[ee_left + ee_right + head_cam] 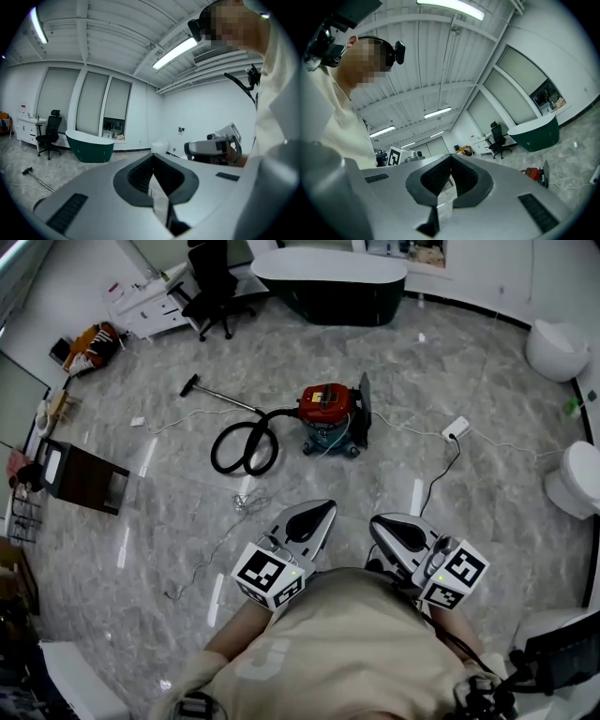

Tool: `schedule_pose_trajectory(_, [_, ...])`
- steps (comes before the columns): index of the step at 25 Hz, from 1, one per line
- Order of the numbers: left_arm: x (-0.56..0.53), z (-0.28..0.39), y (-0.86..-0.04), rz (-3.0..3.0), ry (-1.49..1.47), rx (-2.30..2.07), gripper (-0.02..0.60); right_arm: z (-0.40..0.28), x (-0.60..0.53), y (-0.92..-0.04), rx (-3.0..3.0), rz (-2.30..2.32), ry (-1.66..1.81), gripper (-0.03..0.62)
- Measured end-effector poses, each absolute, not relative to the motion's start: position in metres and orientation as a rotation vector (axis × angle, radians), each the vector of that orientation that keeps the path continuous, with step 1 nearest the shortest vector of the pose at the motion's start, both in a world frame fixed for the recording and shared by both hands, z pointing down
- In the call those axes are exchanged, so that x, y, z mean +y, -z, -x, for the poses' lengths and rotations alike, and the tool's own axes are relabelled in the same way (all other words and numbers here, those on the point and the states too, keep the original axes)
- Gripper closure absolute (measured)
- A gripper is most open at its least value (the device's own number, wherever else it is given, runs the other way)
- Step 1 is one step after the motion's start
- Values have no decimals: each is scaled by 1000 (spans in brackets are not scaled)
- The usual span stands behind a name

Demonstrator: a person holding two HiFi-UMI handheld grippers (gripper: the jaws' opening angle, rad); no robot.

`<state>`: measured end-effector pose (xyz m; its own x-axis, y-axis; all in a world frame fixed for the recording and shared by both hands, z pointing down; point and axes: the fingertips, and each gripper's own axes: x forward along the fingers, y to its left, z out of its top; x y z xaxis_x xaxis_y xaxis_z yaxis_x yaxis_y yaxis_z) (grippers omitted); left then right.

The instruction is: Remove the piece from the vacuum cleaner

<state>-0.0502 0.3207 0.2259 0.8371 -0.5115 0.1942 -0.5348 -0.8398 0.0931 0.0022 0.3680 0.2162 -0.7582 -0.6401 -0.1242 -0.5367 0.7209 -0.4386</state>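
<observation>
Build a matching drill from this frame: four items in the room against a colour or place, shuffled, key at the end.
Things:
1. vacuum cleaner
2. hose
3. bathtub
4. power strip

Descriptions:
a. white, on the floor to the right of the vacuum in the head view
b. dark green with a white rim, at the far end of the room
c. red top, teal base
d. black, coiled in a loop on the floor

Pairs: 1-c, 2-d, 3-b, 4-a
</observation>
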Motion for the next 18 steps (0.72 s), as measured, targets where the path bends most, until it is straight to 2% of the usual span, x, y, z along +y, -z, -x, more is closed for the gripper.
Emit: schedule_pose_trajectory(18, [273, 32, -255, -2840, -344, -820, 589, -19, 334, -249, 2644, 952, 701, 592])
